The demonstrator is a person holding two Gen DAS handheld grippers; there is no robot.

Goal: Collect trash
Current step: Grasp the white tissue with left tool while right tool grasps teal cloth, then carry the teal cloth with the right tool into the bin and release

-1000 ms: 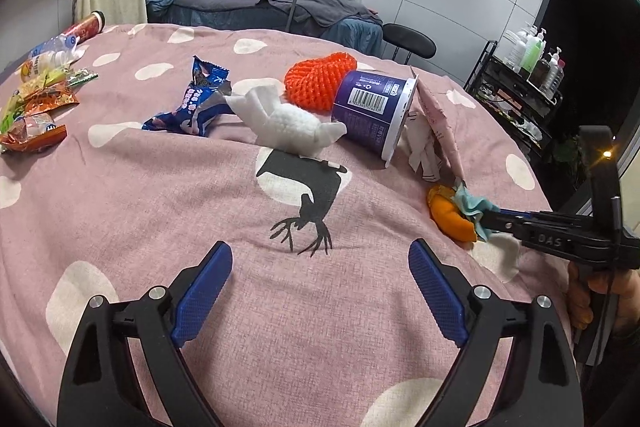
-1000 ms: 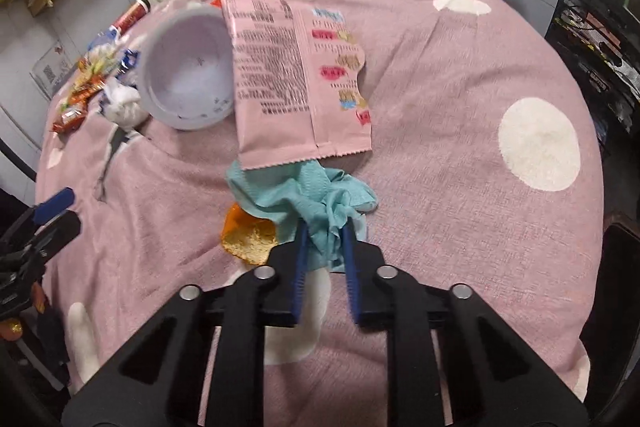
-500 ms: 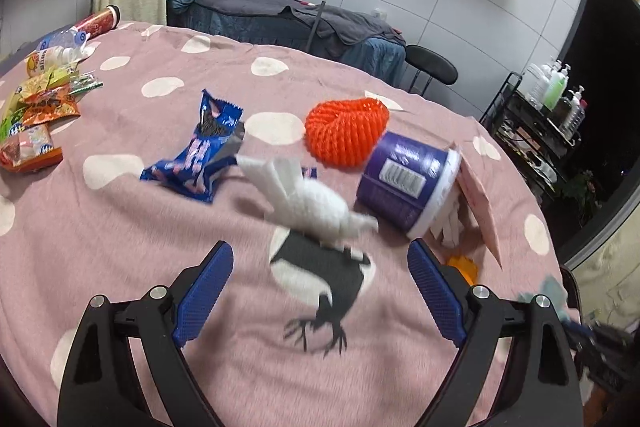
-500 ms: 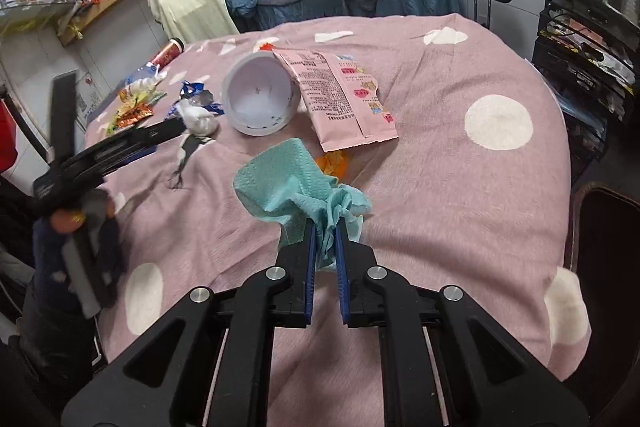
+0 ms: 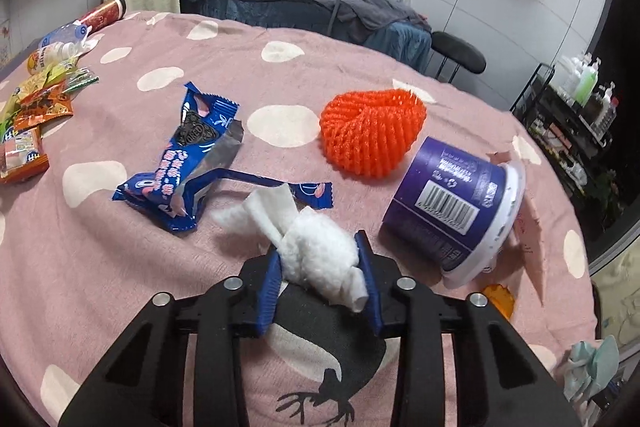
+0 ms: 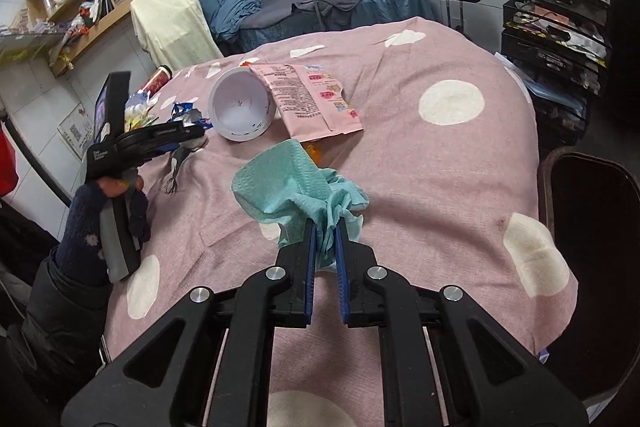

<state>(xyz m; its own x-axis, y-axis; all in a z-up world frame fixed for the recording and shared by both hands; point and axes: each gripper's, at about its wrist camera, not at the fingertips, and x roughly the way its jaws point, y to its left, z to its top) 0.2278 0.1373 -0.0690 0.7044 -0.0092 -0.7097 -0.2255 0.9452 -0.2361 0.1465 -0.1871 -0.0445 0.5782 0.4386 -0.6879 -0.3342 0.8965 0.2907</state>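
While the purple tub [image 5: 452, 203] lies tipped on the pink polka-dot cloth [image 5: 100, 267], its white inside bare, the left gripper [image 5: 322, 269] pinches the fluffy white tissue wad [image 5: 316, 251] beside it. The right gripper [image 6: 325, 247], nearly closed, clamps a crumpled teal paper towel [image 6: 292, 187] above the cloth.

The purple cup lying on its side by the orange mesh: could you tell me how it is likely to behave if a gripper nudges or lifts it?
The purple cup lies on its side on the tablecloth, so a nudge would probably roll it in a curve, since it tapers. The right wrist view shows it empty, so it is likely light. Its thin wall may flex under a squeeze.
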